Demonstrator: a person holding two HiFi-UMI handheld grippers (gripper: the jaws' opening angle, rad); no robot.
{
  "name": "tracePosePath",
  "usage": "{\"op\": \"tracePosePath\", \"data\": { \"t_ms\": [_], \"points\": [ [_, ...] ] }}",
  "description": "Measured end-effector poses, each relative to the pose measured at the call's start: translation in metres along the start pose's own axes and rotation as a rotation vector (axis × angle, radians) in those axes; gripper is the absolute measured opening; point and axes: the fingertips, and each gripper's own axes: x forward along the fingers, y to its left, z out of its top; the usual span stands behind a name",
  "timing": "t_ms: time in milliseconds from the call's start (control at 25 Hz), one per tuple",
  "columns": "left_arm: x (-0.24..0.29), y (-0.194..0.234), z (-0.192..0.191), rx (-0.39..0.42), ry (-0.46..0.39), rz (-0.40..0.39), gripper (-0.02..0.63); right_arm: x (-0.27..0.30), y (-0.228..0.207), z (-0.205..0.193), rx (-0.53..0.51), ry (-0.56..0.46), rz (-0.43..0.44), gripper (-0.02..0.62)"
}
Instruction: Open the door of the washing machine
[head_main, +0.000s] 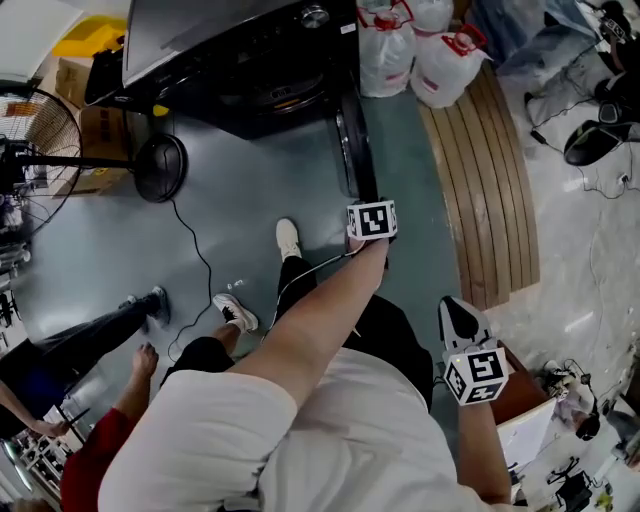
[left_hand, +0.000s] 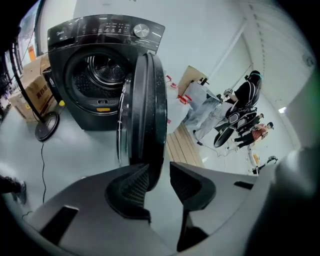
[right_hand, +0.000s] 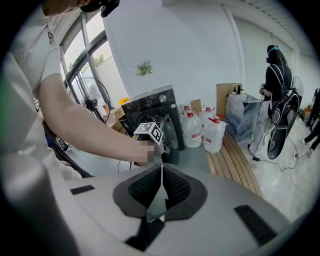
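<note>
The black washing machine (head_main: 240, 60) stands at the top of the head view, its round door (head_main: 355, 140) swung out towards me. In the left gripper view the drum (left_hand: 102, 70) is exposed and the door (left_hand: 145, 110) shows edge-on. My left gripper (left_hand: 160, 172) is open around the door's lower edge. That edge lies by the left pad (left_hand: 127, 187), with a gap to the right pad. In the head view this gripper (head_main: 372, 220) sits at the door's free end. My right gripper (right_hand: 161, 167) is shut on nothing, held back by my side (head_main: 462, 325).
A floor fan (head_main: 160, 168) and cardboard boxes (head_main: 90, 120) stand left of the machine, a cable trailing over the floor. Water jugs (head_main: 420, 50) and a curved slatted wooden bench (head_main: 490, 180) lie to the right. Another person (head_main: 100, 340) stands at the lower left.
</note>
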Motion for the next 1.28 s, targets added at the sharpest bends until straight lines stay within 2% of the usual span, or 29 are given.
{"op": "tracePosePath", "data": {
  "t_ms": [200, 360, 720, 880, 960, 1160, 1280],
  "points": [
    [-0.013, 0.013, -0.007, 0.042, 0.001, -0.01, 0.143, 0.004, 0.01, 0.008, -0.026, -0.008, 0.017, 0.02],
    [-0.021, 0.006, -0.022, 0.045, 0.031, -0.084, 0.156, 0.003, 0.016, 0.012, -0.057, 0.0, 0.036, 0.021],
    [-0.059, 0.004, -0.021, 0.138, 0.011, -0.138, 0.156, 0.011, 0.031, 0.033, -0.109, -0.032, 0.072, 0.02],
    [-0.095, -0.018, -0.016, 0.215, -0.023, -0.244, 0.144, 0.01, 0.034, 0.048, -0.137, -0.058, 0.095, 0.012],
    [-0.12, -0.03, -0.011, 0.253, -0.055, -0.309, 0.112, 0.01, 0.036, 0.056, -0.146, -0.071, 0.109, 0.009],
    [-0.196, -0.049, 0.007, 0.351, -0.17, -0.461, 0.031, 0.011, 0.049, 0.079, -0.182, -0.109, 0.154, 0.009],
    [-0.245, -0.059, 0.021, 0.389, -0.232, -0.581, 0.018, 0.011, 0.06, 0.098, -0.209, -0.131, 0.184, 0.009]
  ]
}}
